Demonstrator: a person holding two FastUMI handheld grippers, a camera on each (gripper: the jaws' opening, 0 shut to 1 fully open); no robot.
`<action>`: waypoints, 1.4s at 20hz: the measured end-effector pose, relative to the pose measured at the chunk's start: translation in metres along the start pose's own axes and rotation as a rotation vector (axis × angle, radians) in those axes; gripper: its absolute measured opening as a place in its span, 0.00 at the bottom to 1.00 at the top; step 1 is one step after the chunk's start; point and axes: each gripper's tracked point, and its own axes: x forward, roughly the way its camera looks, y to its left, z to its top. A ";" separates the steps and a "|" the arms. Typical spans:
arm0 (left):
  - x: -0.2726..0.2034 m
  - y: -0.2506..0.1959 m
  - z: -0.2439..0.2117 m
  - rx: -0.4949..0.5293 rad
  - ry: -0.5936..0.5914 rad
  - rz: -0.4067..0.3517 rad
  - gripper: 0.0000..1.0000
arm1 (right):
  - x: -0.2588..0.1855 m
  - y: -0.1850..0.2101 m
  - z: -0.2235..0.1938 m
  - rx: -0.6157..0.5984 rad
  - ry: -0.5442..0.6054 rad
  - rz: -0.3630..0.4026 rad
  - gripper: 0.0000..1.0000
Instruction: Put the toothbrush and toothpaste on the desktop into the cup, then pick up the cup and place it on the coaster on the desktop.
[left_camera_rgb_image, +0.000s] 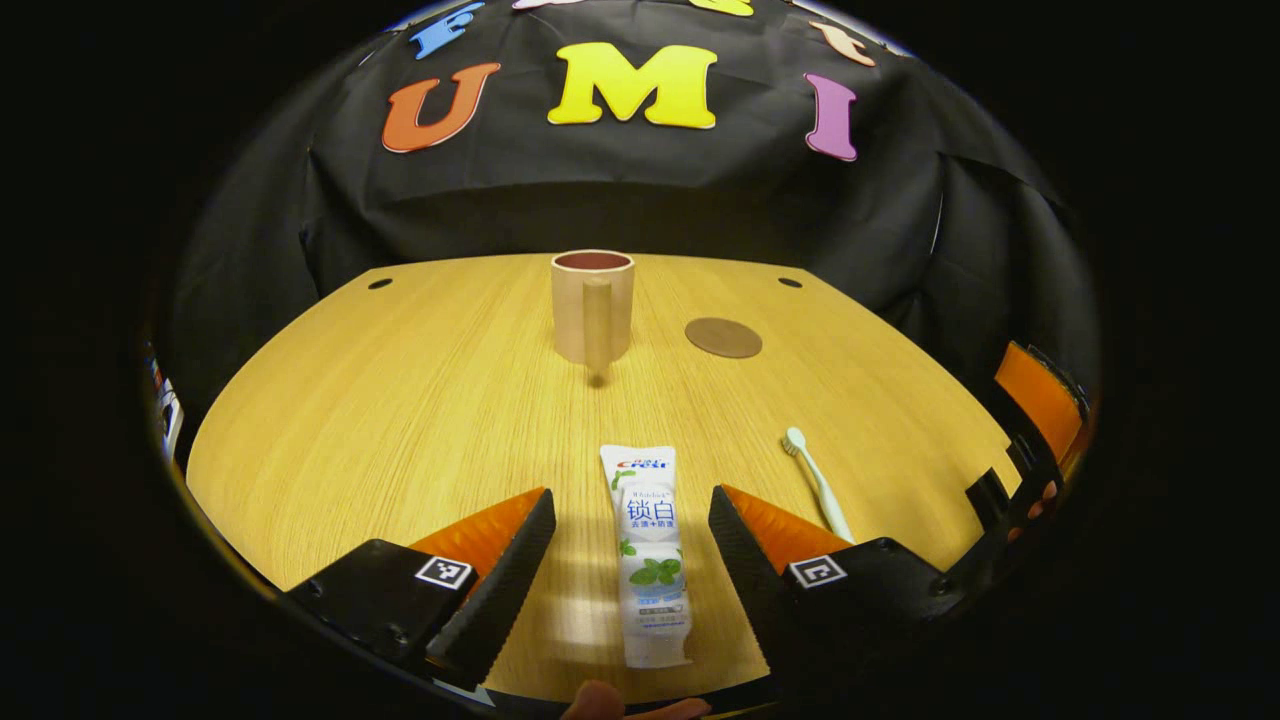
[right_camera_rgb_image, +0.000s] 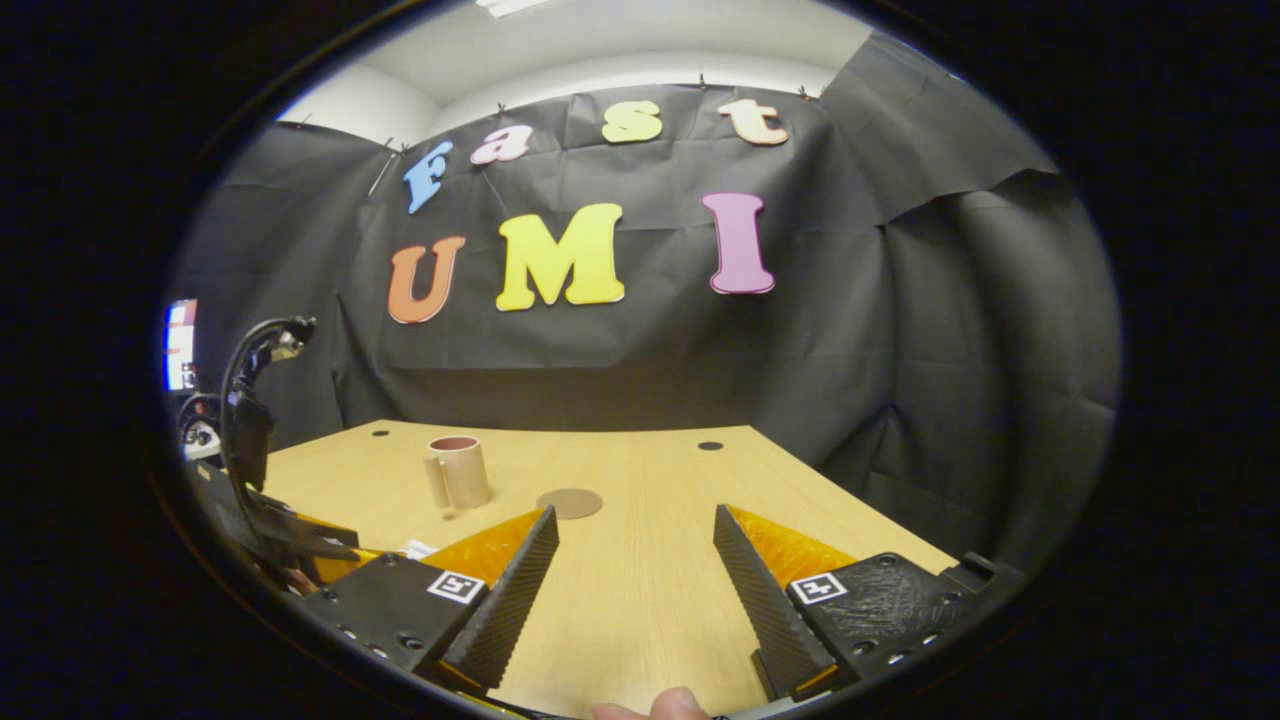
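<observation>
Both tongs stand spread with nothing between their fingers. Left tongs (left_camera_rgb_image: 632, 525), seen in the left gripper view, hang low over the near part of the desk (left_camera_rgb_image: 400, 400), and the toothpaste (left_camera_rgb_image: 650, 555) lies flat on the wood in the gap between the two fingers, touching neither; its crimped end points away toward the cup (left_camera_rgb_image: 592, 305) and its other end lies nearest the camera. The cup stands upright near the middle of the desk, handle turned toward the camera. Just to the right of it, apart from it, the round coaster (left_camera_rgb_image: 723, 337) lies flat and bare. The toothbrush (left_camera_rgb_image: 817, 483) lies on the desk to the right of the toothpaste, bristle head toward the far side, its handle running down behind the right-hand finger (the lower end is hidden there). At the right edge of this view part of the other gripper shows.

Right tongs (right_camera_rgb_image: 635, 560), in the right gripper view, are held higher over bare wood on the right side of the desk, fingers wide apart. From here the cup (right_camera_rgb_image: 458, 472) and the coaster (right_camera_rgb_image: 569, 502) sit farther off to the left, side by side and not touching. A fingertip shows at the bottom edge of each view.
</observation>
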 end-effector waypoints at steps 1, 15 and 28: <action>0.002 0.001 -0.003 0.002 0.018 0.008 0.98 | 0.000 0.000 -0.001 0.003 0.006 0.003 0.95; 0.012 0.022 -0.004 0.052 0.134 0.070 0.58 | 0.010 0.026 -0.022 0.007 0.089 0.087 0.95; -0.001 0.043 0.004 0.041 0.074 0.116 0.35 | 0.014 0.063 -0.056 -0.025 0.211 0.184 0.94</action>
